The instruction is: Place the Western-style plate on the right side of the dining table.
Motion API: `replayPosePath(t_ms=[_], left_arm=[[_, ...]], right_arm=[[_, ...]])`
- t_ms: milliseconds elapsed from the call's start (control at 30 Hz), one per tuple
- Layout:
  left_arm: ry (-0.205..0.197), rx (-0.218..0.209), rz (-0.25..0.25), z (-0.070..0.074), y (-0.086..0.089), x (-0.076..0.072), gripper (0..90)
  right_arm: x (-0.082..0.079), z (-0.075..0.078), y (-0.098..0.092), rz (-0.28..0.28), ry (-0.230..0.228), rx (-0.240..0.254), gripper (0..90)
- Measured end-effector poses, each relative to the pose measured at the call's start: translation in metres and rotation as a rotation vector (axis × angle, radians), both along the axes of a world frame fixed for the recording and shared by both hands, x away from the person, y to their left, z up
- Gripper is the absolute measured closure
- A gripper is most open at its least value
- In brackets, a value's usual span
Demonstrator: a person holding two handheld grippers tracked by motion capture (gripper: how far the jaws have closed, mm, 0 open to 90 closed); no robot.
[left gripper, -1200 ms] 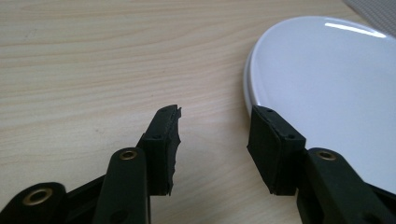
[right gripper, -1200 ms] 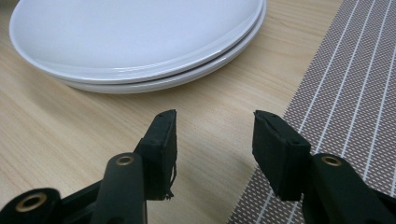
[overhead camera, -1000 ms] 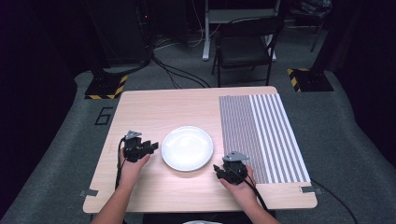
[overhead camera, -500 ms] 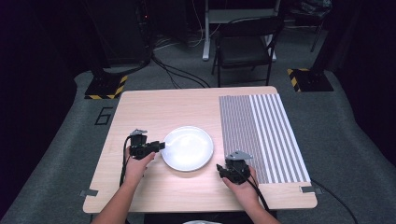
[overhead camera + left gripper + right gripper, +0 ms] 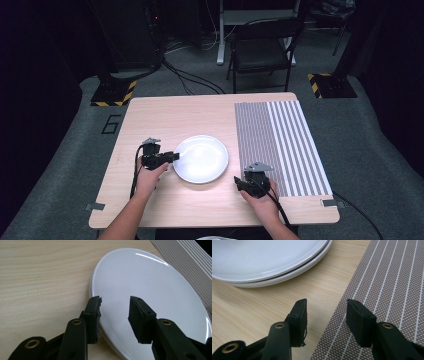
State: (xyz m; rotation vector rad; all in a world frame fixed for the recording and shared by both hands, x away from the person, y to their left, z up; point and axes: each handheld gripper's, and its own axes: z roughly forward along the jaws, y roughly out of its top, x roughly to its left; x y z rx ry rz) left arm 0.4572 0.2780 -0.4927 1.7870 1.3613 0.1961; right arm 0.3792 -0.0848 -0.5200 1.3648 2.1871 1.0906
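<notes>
Two stacked white plates [image 5: 201,158] lie near the middle of the wooden table [image 5: 165,115]; the right gripper view shows both rims [image 5: 287,270]. My left gripper [image 5: 173,156] is at the stack's left rim, open, with its jaws straddling the plate edge [image 5: 95,290] in the left gripper view [image 5: 115,308]. My right gripper [image 5: 239,184] rests open near the table's front, right of the plates. In its own view [image 5: 326,312] it sits over the border between bare wood and the striped placemat [image 5: 392,285], with nothing between its jaws.
A striped grey placemat [image 5: 282,145] covers the right part of the table. A folding chair [image 5: 262,50] stands beyond the far edge. Cables [image 5: 190,80] and yellow-black floor markers [image 5: 112,92] lie on the grey carpet around the table.
My left gripper has turned and moved right, from beside the plates to their left rim. My right gripper has shifted only slightly.
</notes>
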Motion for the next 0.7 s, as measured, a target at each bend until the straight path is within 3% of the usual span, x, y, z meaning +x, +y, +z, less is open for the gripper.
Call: replayPosePath(t_ms=[367,700], left_arm=[[0.012,0.006,-0.005,-0.003,-0.003,0.000,59.7],[0.020,-0.019,-0.015,-0.005,-0.005,0.000,56.7]], right_arm=[[0.005,0.005,-0.001,-0.002,-0.009,0.001,50.8],[0.031,0.021,0.008,-0.047,-0.032,0.055,50.2]])
